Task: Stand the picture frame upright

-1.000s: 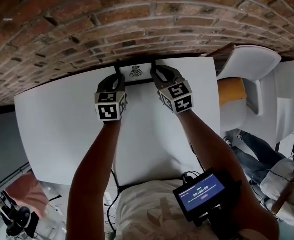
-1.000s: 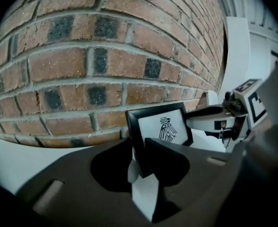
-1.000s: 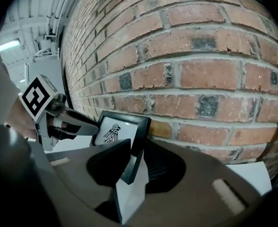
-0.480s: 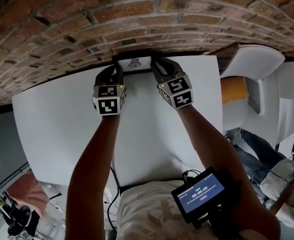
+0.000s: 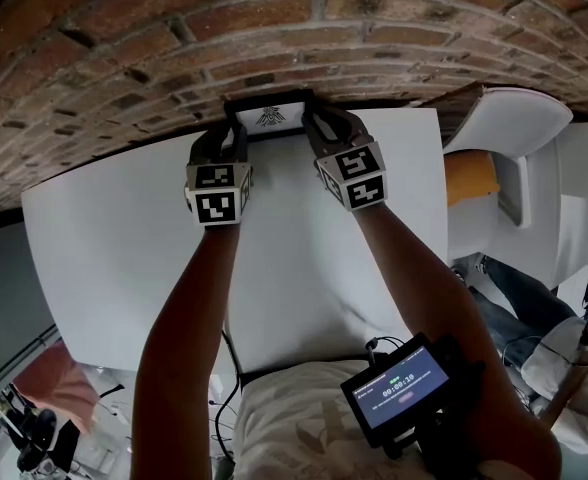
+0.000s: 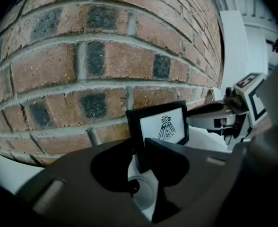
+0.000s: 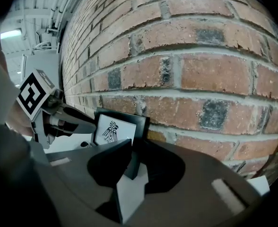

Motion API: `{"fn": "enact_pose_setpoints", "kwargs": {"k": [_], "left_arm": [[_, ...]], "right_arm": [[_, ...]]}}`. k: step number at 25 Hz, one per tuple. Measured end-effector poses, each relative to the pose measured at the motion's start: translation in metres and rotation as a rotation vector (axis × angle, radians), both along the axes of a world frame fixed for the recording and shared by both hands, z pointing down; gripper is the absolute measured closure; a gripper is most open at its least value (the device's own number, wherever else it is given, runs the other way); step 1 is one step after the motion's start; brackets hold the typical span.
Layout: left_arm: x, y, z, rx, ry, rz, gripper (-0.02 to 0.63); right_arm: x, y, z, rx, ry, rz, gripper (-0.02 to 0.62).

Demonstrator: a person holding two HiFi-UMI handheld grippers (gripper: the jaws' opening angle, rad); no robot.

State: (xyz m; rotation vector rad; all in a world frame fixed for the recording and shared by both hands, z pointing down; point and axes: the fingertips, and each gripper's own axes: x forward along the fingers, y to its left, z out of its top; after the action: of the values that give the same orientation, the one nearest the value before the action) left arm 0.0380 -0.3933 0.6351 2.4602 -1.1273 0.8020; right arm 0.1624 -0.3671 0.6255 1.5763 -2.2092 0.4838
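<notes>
A small black picture frame (image 5: 268, 116) with a bird print on white stands upright at the far table edge, close against the brick wall (image 5: 274, 28). My left gripper (image 5: 232, 134) holds its left edge and my right gripper (image 5: 314, 128) its right edge. In the left gripper view the frame (image 6: 162, 126) has its left side between that gripper's (image 6: 138, 148) jaws. In the right gripper view the frame (image 7: 113, 129) has its right side between that gripper's (image 7: 133, 156) jaws. Both pairs of jaws are opening slightly with the frame's edges still between them.
The white table (image 5: 124, 258) stretches from the wall toward me. A white chair (image 5: 504, 128) with an orange part stands to the right. A small screen (image 5: 399, 388) hangs at my chest. A person (image 5: 564, 368) sits at the lower right.
Both grippers have carried the frame a little farther toward the wall, and it now stands closer against the bricks.
</notes>
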Motion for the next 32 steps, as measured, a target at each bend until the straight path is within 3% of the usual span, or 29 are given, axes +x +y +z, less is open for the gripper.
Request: {"fn": "enact_pose_setpoints", "kwargs": {"k": [15, 32], "left_arm": [[-0.021, 0.009, -0.003, -0.020, 0.024, -0.003, 0.489], [-0.043, 0.092, -0.043, -0.023, 0.125, -0.021, 0.543]], "right_arm": [[0.004, 0.006, -0.001, -0.011, -0.001, 0.038, 0.495], [0.011, 0.068, -0.050, 0.039, -0.023, 0.065, 0.588]]}}
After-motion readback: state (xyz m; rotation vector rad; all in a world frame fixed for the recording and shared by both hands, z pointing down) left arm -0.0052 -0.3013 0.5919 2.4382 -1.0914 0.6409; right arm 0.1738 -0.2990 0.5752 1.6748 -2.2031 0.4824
